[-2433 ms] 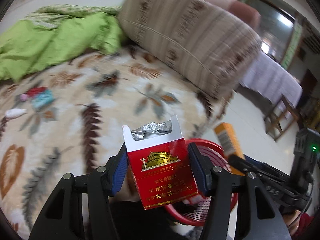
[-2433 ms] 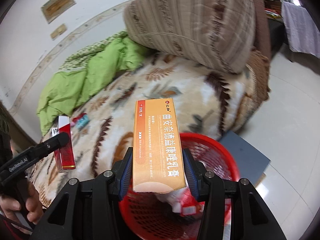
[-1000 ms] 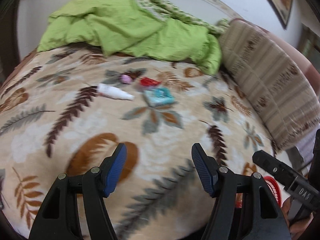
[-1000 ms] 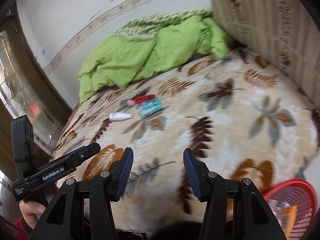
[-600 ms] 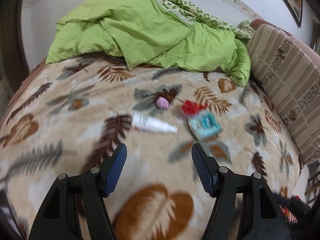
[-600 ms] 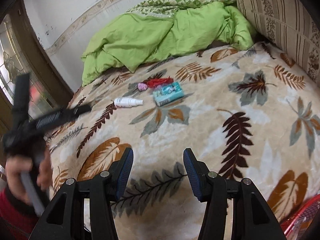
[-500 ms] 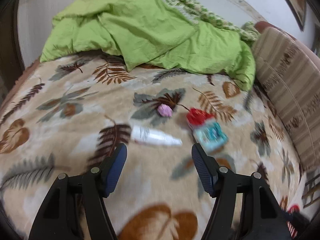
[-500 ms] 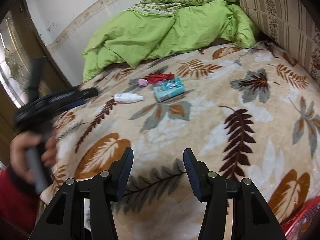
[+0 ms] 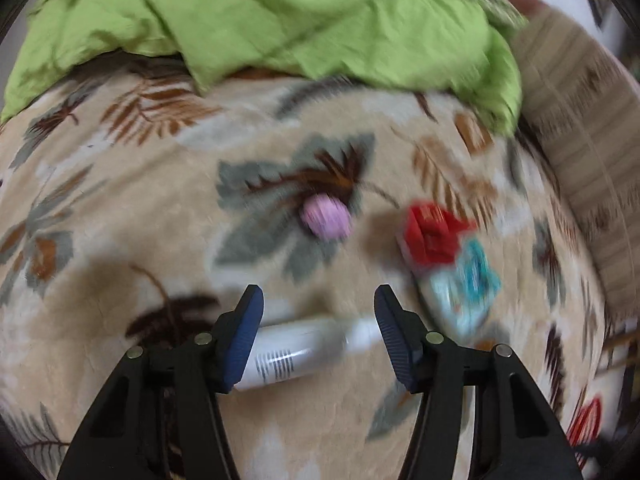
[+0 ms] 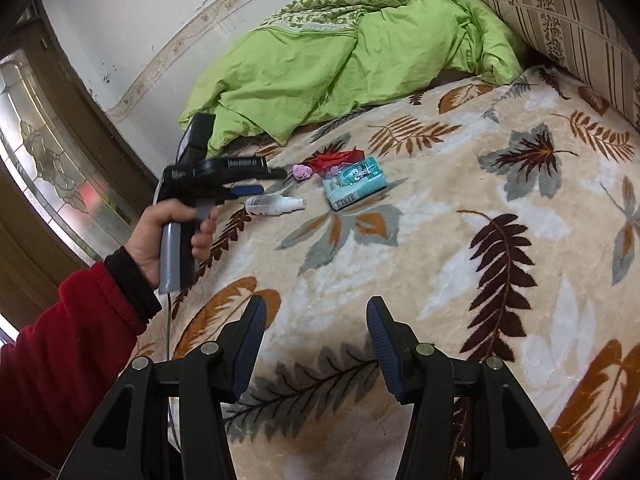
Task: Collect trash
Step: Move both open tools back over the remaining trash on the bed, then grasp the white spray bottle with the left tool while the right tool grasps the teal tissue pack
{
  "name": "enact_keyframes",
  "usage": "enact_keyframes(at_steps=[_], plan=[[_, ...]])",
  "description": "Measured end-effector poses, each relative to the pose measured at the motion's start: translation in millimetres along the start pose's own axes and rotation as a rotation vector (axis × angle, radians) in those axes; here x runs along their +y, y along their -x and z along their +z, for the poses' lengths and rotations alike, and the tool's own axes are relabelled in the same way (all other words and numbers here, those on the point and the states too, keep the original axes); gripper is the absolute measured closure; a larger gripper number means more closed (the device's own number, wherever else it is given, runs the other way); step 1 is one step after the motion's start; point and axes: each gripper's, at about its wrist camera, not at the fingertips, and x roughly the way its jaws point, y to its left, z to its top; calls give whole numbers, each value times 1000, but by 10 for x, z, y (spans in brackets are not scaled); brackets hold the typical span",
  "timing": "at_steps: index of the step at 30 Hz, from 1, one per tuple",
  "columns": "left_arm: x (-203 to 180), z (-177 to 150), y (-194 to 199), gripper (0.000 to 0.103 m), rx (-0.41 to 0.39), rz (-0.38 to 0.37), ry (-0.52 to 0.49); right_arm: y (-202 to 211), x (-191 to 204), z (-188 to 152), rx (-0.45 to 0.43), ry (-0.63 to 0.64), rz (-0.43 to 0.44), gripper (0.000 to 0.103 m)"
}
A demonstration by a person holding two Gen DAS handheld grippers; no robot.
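A white spray bottle [image 9: 304, 346] lies on its side on the leaf-patterned blanket [image 9: 120, 240], crosswise between the fingers of my left gripper [image 9: 320, 300]. Its jaws are closing, and the pads do not visibly press on the bottle. In the right wrist view the left gripper [image 10: 272, 181] hovers just over the bottle [image 10: 276, 204]. Beyond it lie a pink ball [image 9: 326, 216], a red wrapper [image 9: 432, 232] and a teal tissue pack [image 9: 464, 284]. My right gripper [image 10: 316, 320] is open over the near part of the blanket, with nothing between its fingers.
A green quilt [image 10: 340, 60] is heaped at the back of the bed and a striped pillow [image 10: 560, 12] stands at the right. A red basket [image 10: 600, 456] shows at the bottom right corner. A wooden door with glass [image 10: 48, 152] is on the left.
The cigarette pack and the orange box have left both grippers. My left gripper moved forward and down to the white bottle and its jaws narrowed. The right gripper sank slightly toward the blanket.
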Motion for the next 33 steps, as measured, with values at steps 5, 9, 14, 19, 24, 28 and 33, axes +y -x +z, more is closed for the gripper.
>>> enact_keyframes(at_steps=[5, 9, 14, 19, 24, 28, 33], plan=[[-144, -422, 83, 46, 54, -27, -71, 17, -14, 0, -2, -8, 13, 48], [-221, -541, 44, 46, 39, 34, -58, 10, -29, 5, -6, -18, 18, 48], [-270, -404, -104, 65, 21, 113, 11, 22, -27, 11, -8, -17, 10, 48], [-311, -479, -67, 73, -9, 171, 52, 4, -64, 23, 6, -37, 6, 48], [-304, -851, 230, 74, -52, 175, 158, -193, -115, 163, 76, -30, 18, 44], [-303, -1088, 393, 74, -88, 201, 235, -504, -150, 551, 100, 26, -10, 41], [-345, -1166, 386, 74, -126, 263, 223, -1091, -314, 1168, 66, -1, -74, 38]])
